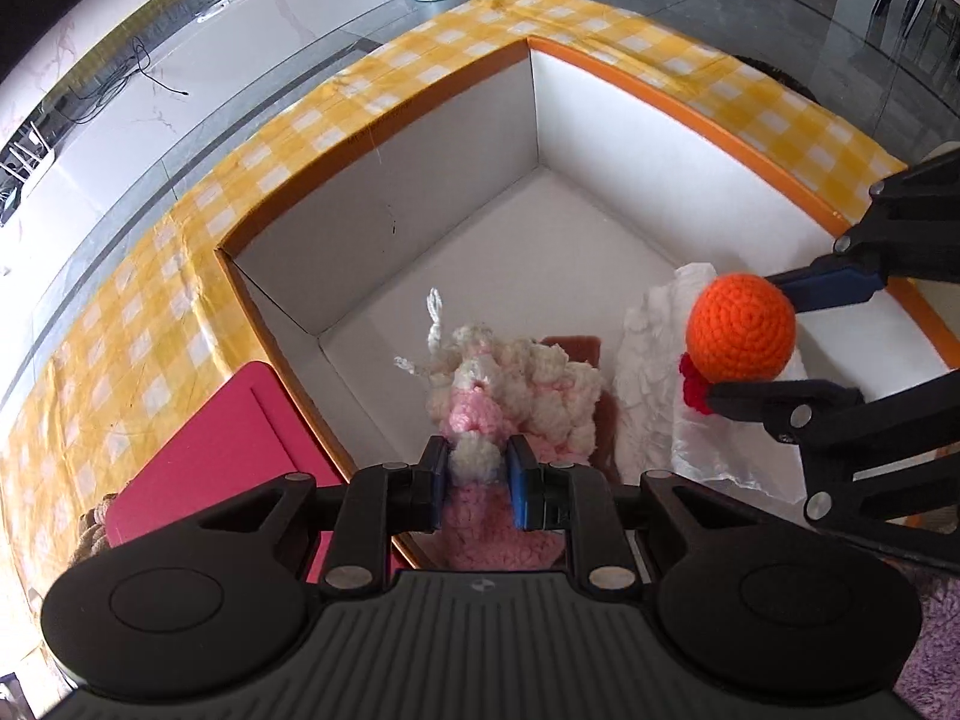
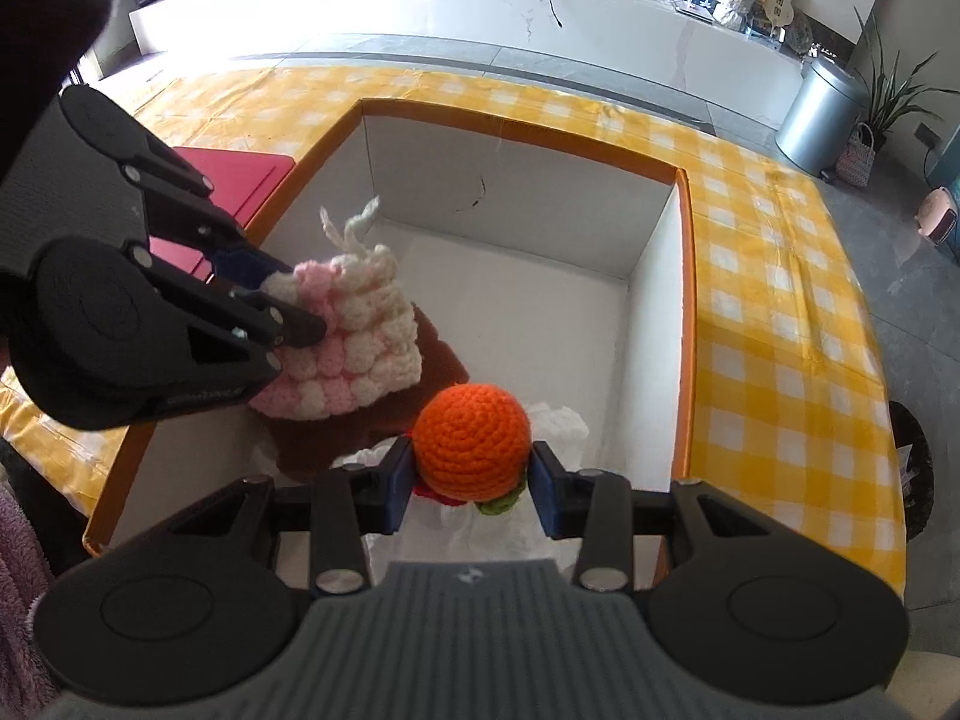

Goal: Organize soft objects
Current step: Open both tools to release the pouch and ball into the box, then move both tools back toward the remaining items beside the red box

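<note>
**Two crocheted pieces held over the box, both light and yielding**

The pink-and-cream crocheted pouch point(image 1: 510, 384) hangs over the near-left part of the white-lined box point(image 1: 420, 138), its drawstring point(image 1: 433, 315) sticking up loose. It looks light and limp, with bobbled yarn that squashes under pressure, so a pinch on a thick fold near the top edge seems the safest hold; the string alone would likely slip. The left gripper point(image 1: 478, 474) is closed narrowly on just such a fold.

The orange crocheted ball point(image 2: 472, 441) is stuffed and springy, with a red and green bit beneath it. It should hold best across its widest part, which is where the right gripper point(image 2: 472, 480) clamps it, pads on either side.

Below them, inside the box, lie a brown cloth point(image 2: 438, 372) and crumpled white material point(image 1: 651, 360). A pink board point(image 1: 222, 444) sits just outside the box on the yellow checked tablecloth point(image 2: 768, 300).
</note>
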A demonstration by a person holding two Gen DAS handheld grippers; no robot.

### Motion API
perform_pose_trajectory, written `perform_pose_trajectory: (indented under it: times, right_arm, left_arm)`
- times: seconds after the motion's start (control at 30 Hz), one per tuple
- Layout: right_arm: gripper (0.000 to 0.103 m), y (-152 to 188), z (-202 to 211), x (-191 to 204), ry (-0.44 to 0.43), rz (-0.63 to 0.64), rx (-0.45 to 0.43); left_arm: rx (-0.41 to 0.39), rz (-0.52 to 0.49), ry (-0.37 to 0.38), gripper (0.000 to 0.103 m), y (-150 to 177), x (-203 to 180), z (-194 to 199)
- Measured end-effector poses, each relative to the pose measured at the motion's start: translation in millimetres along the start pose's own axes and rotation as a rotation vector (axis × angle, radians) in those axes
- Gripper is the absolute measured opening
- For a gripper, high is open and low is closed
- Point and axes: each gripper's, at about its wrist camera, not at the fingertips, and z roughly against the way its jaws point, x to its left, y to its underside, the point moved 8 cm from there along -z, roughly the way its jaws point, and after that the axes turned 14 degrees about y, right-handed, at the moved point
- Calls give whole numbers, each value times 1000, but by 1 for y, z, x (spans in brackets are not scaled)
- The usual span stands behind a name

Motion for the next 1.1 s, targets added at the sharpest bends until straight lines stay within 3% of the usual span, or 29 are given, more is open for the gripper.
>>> perform_pose_trajectory:
  times: [0.27, 0.4, 0.47, 0.63, 0.77, 0.83, 1.1]
  right_arm:
    - [40, -10, -10, 3, 19, 69, -17]
    - [40, -19, -17, 1, 77, 98, -42]
    - [40, -20, -23, 0, 83, 96, -32]
    - [40, -15, -34, 0, 53, 65, 20]
    - [45, -14, -32, -1, 59, 54, 23]
    - [53, -13, -27, -1, 62, 53, 18]
    - [63, -13, -1, 2, 82, 61, -5]
  left_arm:
    - [-82, 13, 50, 24, -18, 6, 13]
    - [-150, 53, -2, 24, -31, 15, 14]
    - [-148, 66, -1, 25, -31, 17, 11]
    - [-125, 65, -9, 35, -26, 19, 4]
    - [-146, 67, -10, 53, -25, 21, 12]
    - [-172, 59, -12, 62, -27, 19, 20]
    - [-206, 18, -9, 63, -23, 4, 56]
